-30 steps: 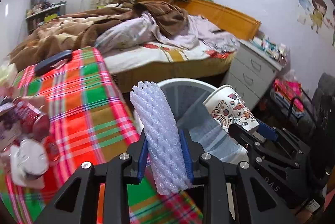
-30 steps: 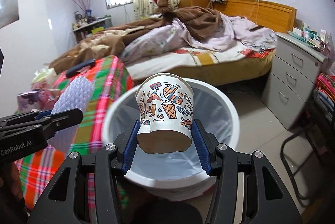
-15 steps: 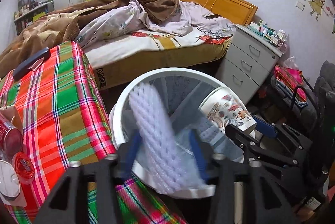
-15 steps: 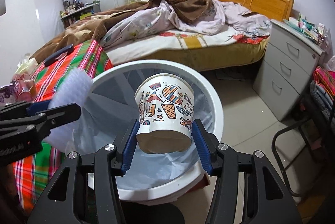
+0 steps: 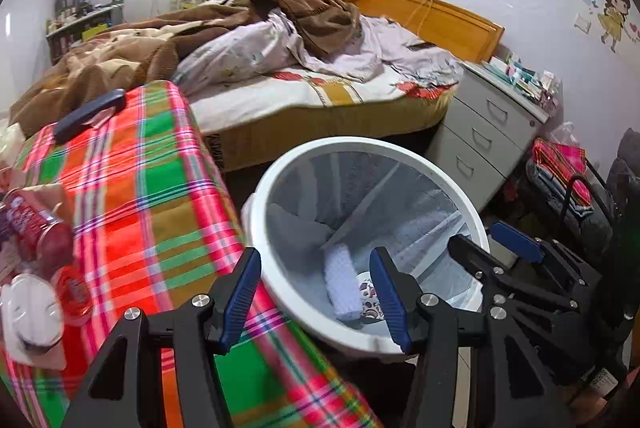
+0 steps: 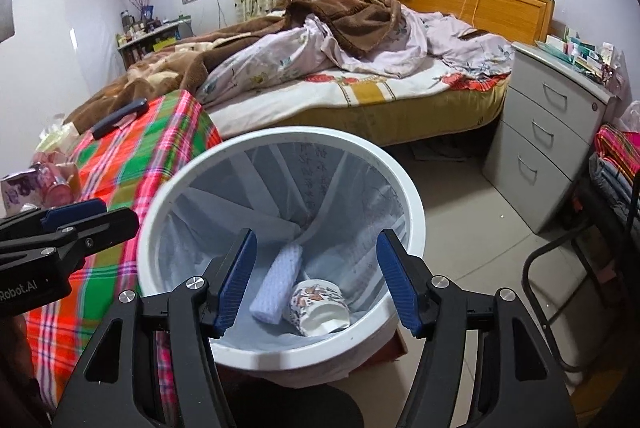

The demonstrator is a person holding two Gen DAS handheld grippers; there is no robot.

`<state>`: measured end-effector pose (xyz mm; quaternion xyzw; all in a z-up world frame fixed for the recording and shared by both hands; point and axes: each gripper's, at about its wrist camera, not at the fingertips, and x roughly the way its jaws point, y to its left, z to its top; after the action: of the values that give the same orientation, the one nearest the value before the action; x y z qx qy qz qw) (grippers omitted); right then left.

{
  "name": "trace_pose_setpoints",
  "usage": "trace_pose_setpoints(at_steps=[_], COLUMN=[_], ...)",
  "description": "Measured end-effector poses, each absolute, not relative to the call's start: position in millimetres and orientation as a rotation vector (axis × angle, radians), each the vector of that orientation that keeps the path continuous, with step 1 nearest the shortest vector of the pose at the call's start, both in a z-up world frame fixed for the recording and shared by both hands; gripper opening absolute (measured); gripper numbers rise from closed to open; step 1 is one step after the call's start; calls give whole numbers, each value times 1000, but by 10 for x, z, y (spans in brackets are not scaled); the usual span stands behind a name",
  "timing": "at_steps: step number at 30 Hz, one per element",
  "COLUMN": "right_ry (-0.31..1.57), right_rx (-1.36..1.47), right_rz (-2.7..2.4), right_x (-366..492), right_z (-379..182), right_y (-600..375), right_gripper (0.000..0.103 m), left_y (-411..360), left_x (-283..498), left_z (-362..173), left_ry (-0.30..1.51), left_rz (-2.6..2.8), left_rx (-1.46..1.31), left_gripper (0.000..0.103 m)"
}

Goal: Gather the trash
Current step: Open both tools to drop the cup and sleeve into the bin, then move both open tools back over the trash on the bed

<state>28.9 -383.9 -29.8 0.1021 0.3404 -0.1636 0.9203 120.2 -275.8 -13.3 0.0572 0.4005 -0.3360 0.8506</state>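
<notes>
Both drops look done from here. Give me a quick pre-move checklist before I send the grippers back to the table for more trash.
1. Left gripper empty, jaws apart after just opening: ok.
2. Right gripper empty, jaws apart after just opening: ok.
3. Foam sleeve lying inside the bin: ok.
4. Paper cup inside the bin, on its side beside the sleeve: ok.
5. More trash to collect on the plaid table: ok; the red can and white lid lie at its left edge.
6. Liner seated all round the rim: cannot tell.
</notes>
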Motion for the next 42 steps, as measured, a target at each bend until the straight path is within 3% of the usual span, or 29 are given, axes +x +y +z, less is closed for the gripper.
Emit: trace_pose_setpoints(at_steps=[25, 42], right_ry=[598, 629], right_rx=[137, 74], right_rz=[-87, 155], right_x=[433, 833], right_z=[-17, -71], right_y=[-2829, -1987], right_gripper=[64, 64], left_y=[-884, 238], left_x=[952, 1185], left_z=[233, 6], left_ry=[710, 743], left_rz=[-328, -121], left_rx=[-21, -129], left_gripper=[56, 58])
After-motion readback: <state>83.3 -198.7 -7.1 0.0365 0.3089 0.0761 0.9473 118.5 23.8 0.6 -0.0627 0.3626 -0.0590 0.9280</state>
